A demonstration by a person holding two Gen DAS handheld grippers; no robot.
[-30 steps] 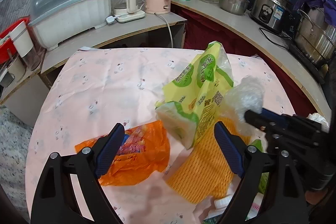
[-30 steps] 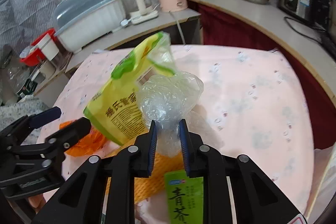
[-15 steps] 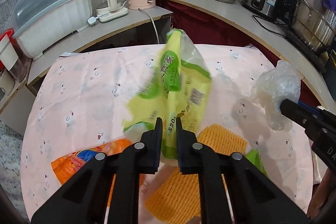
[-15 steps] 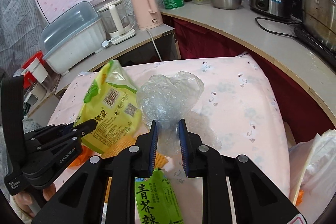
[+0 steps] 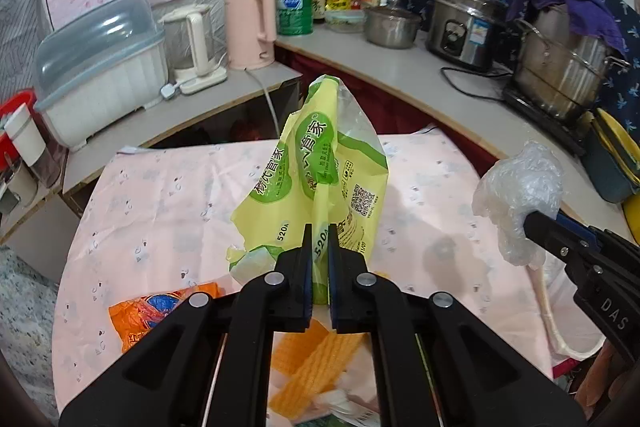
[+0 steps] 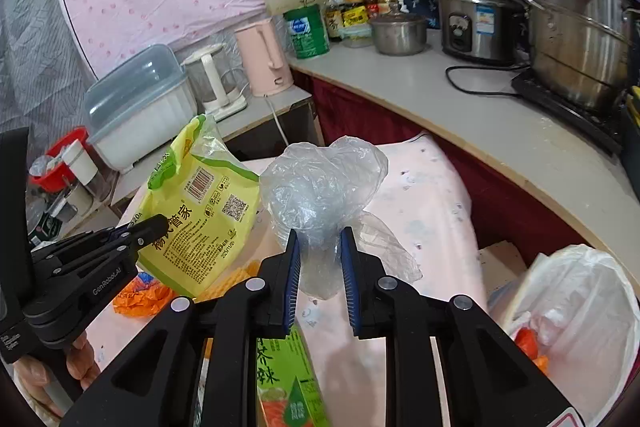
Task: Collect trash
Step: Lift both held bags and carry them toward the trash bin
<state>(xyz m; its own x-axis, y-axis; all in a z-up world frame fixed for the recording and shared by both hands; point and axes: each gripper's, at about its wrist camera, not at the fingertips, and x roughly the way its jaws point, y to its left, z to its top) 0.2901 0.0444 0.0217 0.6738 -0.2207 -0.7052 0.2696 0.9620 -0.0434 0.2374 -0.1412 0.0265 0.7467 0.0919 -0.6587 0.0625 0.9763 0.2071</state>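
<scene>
With both grippers lifted over the pink-clothed table (image 5: 168,195), each holds one piece of trash; left gripper (image 5: 319,239): jaws pinched together on the lower edge of the yellow-green plastic bag (image 5: 320,171), which stands up off the cloth above the table's middle; orange wrapper (image 5: 156,311) lies flat near the table's left edge; yellow ribbed sheet (image 5: 320,355) flat at the near edge, partly under the left gripper; right gripper (image 6: 320,251): jaws clamped on the neck of the crumpled clear plastic bag (image 6: 320,187), bag in the air above the table's right side; green drink carton (image 6: 284,379) lies under this gripper at the near edge; white-lined bin (image 6: 580,307) stands just beyond the table's right edge, some orange scraps visible inside.
</scene>
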